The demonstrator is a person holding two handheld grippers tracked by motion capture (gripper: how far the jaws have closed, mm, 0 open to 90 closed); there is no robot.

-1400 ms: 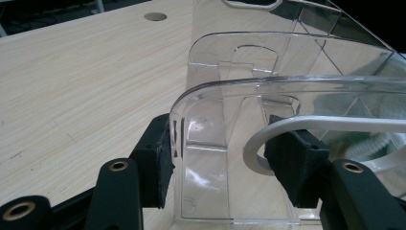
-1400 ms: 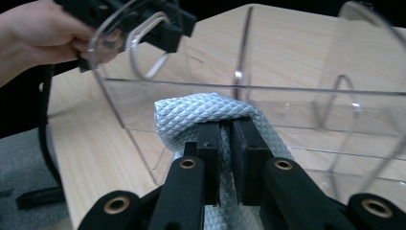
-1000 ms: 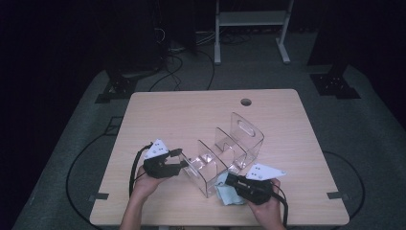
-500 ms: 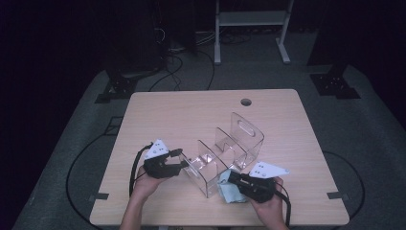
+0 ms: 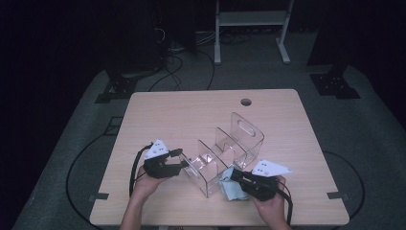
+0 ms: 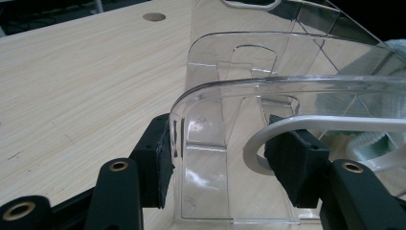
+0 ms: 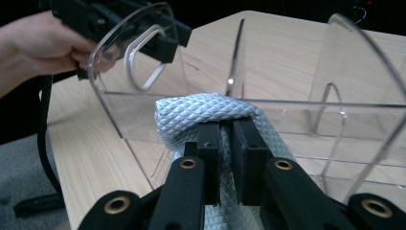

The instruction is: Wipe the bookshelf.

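High view: next to nothing has changed over the last second. The left tongs sit where they were, clamped on the near end wall of the clear plastic divided organiser rack, and the right tongs have barely shifted, pinching the pale blue-grey woven cloth against the rack's long side. I take this as steady wiping in hand, one side bracing, the other rubbing, with no stage finished yet. Beyond the rack the light wooden counter carries a round cable hole, well away from both tongs.

Left gripper view: the left tongs are closed on the rack's curved end panel, one pad on each face. Just past their right pad a bit of the cloth shows through the plastic.

Right gripper view: the right tongs are nearly together with a fold of cloth nipped between them, bulging over their tips and touching the rack's wall. The upright dividers ahead of the tongs would block a deep sweep. The other hand holds the far-left panel.
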